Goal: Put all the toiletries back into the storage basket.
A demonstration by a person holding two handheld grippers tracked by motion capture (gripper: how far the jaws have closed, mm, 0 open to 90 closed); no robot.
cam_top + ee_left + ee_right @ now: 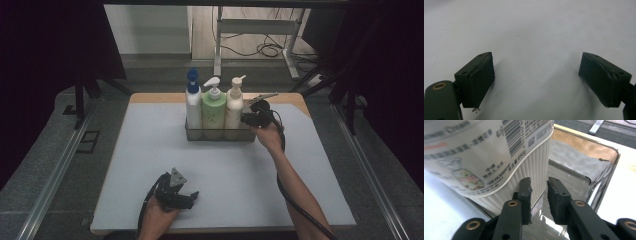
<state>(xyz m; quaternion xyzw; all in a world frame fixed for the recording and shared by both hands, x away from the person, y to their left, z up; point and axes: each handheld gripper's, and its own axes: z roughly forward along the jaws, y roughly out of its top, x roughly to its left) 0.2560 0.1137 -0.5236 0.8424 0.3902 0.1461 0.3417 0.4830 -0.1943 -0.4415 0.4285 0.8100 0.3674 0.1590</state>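
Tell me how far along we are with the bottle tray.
Done: the blue-capped bottle, green bottle and white bottle stand upright in the clear tray. In hand: the right tool straddles the tray's right end wall, jaws nearly closed; a firm pinch cannot be confirmed. Left: probably moving the tray; the left tool waits open.

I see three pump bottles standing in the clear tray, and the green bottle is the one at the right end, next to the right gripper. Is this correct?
Not quite. There are three pump bottles in the clear tray, but the green bottle stands in the middle. The one at the right end, next to the right gripper, is the cream-white bottle. The high view shows this order; the blue-capped bottle is at the left end.
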